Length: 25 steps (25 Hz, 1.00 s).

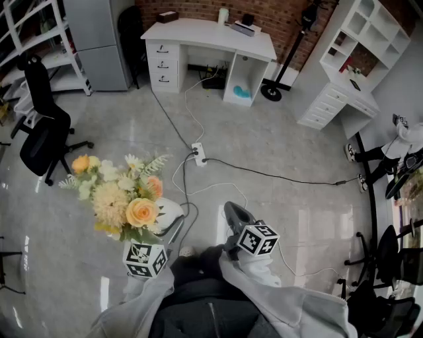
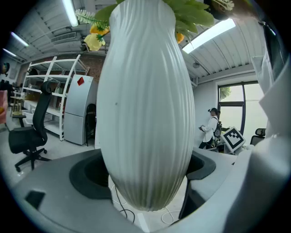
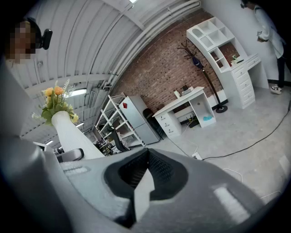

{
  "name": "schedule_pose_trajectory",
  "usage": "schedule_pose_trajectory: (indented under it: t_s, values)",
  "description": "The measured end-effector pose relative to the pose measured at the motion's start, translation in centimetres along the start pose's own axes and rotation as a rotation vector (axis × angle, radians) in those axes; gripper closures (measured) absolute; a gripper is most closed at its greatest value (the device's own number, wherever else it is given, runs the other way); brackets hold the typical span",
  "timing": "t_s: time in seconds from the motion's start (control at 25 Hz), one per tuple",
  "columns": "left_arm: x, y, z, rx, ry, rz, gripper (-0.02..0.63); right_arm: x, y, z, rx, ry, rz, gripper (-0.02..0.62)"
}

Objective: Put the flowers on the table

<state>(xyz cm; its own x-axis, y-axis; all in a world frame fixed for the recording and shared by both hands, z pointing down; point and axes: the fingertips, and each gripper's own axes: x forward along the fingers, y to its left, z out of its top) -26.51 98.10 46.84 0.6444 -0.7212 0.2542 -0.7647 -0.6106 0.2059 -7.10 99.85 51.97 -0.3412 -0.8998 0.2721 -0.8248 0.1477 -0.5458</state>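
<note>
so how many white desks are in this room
2. One desk by the brick wall is at the top middle of the head view. One desk with shelves stands along the right side. Others may lie outside the view.

The glossy grey floor (image 1: 284, 145) carries everything here. Just ahead of the right claw (image 1: 232, 212), loops of white cable (image 1: 218, 186) lie on it. A little farther ahead sits a white power strip (image 1: 198, 154), with a black cable (image 1: 277, 177) trailing off to the right. Well to the left of the left claw (image 1: 165, 224) stands a black chair (image 1: 43, 129). Far ahead of the claws stands a white desk (image 1: 198, 32). On its top are a dark box (image 1: 167, 16) at the left end, then a white cup (image 1: 223, 16) and a dark flat thing (image 1: 243, 26) toward the right.
</note>
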Motion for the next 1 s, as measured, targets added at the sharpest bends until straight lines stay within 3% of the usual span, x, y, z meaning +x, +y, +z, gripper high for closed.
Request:
schedule_pose_trajectory:
  t_s: [0.24, 0.44, 0.6, 0.84, 1.0]
  values:
    - [-1.7, -0.3, -0.5, -0.01, 0.028, -0.003, 0.135, -0.5, 0.7, -0.5, -0.006, 0.021, -0.012, 0.595]
    - [-1.6, -0.2, 0.1, -0.004, 0.021, 0.013, 0.135, -0.1, 1.3, 1.3, -0.024, -0.041, 0.015, 0.595]
    - [-0.9, 0.2, -0.9, -0.014, 0.038, 0.022, 0.135, 1.1, 1.4, 0.5, -0.041, -0.01, 0.028, 0.595]
    - [3.4, 2.6, -1.4, -0.012, 0.062, 0.062, 0.136, 6.3, -0.6, 0.2, -0.014, 0.047, 0.076, 0.595]
    - [8.2, 3.5, 1.0, -0.016, 0.09, 0.093, 0.135, 9.9, -1.5, 4.1, -0.035, 0.084, 0.147, 0.595]
